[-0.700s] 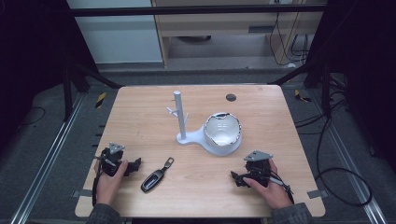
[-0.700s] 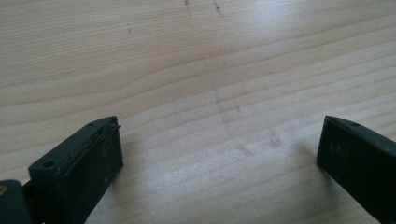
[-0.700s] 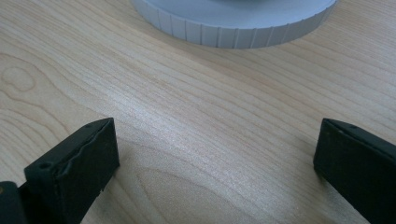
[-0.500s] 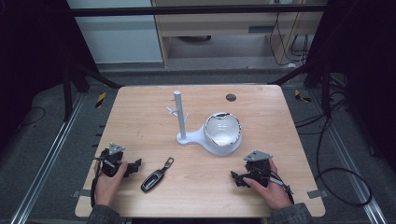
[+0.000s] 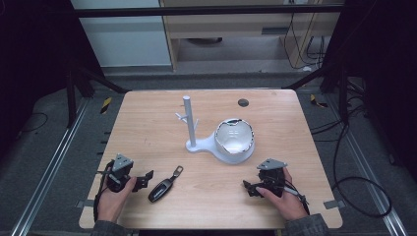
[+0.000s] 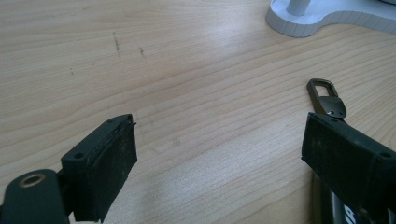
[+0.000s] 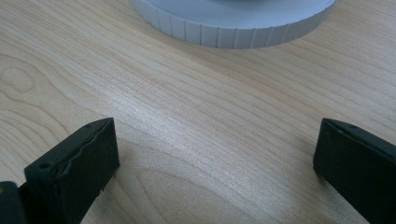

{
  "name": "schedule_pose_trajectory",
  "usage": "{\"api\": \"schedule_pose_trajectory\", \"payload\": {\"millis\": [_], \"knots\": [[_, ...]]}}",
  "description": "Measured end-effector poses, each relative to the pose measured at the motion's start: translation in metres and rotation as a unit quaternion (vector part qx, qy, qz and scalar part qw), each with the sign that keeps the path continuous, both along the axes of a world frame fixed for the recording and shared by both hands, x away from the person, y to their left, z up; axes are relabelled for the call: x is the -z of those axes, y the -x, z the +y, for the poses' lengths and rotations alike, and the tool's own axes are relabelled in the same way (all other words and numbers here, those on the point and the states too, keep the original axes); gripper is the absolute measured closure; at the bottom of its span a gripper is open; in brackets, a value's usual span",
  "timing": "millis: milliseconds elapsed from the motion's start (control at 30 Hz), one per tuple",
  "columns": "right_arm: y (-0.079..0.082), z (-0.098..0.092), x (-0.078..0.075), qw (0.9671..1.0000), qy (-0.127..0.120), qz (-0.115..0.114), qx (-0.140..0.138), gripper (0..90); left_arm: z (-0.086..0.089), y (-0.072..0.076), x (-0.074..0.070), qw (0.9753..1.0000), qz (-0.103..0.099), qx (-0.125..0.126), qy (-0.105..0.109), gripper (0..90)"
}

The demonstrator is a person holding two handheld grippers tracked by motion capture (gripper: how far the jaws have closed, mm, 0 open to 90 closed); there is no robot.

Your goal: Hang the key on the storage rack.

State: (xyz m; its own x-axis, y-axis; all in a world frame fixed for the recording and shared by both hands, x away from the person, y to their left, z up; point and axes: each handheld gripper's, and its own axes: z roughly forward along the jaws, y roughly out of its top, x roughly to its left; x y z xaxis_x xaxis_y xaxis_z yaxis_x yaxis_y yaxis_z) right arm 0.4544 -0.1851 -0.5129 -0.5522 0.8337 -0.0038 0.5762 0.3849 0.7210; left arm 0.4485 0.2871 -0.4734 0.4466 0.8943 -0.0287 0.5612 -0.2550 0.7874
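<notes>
On a pale wooden table [image 5: 147, 123], a person's two hands rest near the front edge, each holding a black two-jaw gripper. At the front left corner, the left gripper [image 5: 142, 181] lies low over the wood with its jaws spread wide and holding nothing; the left gripper view shows bare tabletop between them. Just beside its right jaw lies a black car key fob [image 5: 162, 187], angled toward the middle of the table, its metal clip [image 6: 325, 96] showing past the jaw; whether jaw and fob touch cannot be told. At the front right, the right gripper [image 5: 250, 187] likewise has its jaws wide apart and empty, with only wood grain between them in the right gripper view. Ahead of it sits a white key stand [image 5: 196, 145], whose round ribbed dish [image 7: 233, 23] lies near the right gripper, and whose upright post [image 5: 189, 120] with short pegs rises at the table's centre.
</notes>
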Motion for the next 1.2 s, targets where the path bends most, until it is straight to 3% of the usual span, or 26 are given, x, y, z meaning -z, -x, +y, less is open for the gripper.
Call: {"api": "schedule_pose_trajectory", "payload": {"millis": [100,167,333,367,433,500,567,600,767,833,1033,1200], "knots": [[0.000,0.000,0.000,1.0000,0.000,0.000,0.000,0.5,0.000,0.003,-0.005,0.9998,0.006,0.001,0.018,12.1],[0.000,0.000,0.000,1.0000,0.002,-0.002,-0.001,0.5,-0.003,0.004,-0.010,0.9998,0.007,0.007,0.019,12.2],[0.000,0.000,0.000,1.0000,0.001,0.000,0.001,0.5,-0.016,0.006,-0.025,0.9993,0.010,0.034,-0.012,13.0],[0.000,0.000,0.000,1.0000,0.001,-0.001,0.001,0.6,-0.021,0.006,-0.027,0.9987,0.014,0.045,-0.017,12.8],[0.000,0.000,0.000,1.0000,0.000,0.000,0.000,0.5,-0.031,0.005,-0.030,0.9961,0.032,0.067,-0.048,11.2],[0.000,0.000,0.000,1.0000,0.000,0.000,0.000,0.5,-0.044,0.004,-0.034,0.9906,0.057,0.086,-0.090,10.0],[0.000,0.000,0.000,1.0000,0.000,0.000,-0.001,0.5,-0.052,0.003,-0.037,0.9855,0.085,0.097,-0.110,9.9],[0.000,0.000,0.000,1.0000,-0.001,0.001,0.000,0.5,-0.057,0.001,-0.039,0.9794,0.114,0.110,-0.126,9.8],[0.000,0.000,0.000,1.0000,0.000,0.000,-0.001,0.5,-0.071,-0.003,-0.043,0.9632,0.161,0.135,-0.168,7.5],[0.000,0.000,0.000,1.0000,0.000,0.000,-0.001,0.5,-0.076,-0.004,-0.043,0.9583,0.171,0.142,-0.180,6.3],[0.000,0.000,0.000,1.0000,-0.001,0.001,-0.001,0.5,-0.085,-0.013,-0.039,0.9461,0.196,0.154,-0.207,5.7],[0.000,0.000,0.000,1.0000,-0.001,0.001,-0.003,0.5,-0.090,-0.017,-0.030,0.9412,0.210,0.158,-0.212,6.8]]}}
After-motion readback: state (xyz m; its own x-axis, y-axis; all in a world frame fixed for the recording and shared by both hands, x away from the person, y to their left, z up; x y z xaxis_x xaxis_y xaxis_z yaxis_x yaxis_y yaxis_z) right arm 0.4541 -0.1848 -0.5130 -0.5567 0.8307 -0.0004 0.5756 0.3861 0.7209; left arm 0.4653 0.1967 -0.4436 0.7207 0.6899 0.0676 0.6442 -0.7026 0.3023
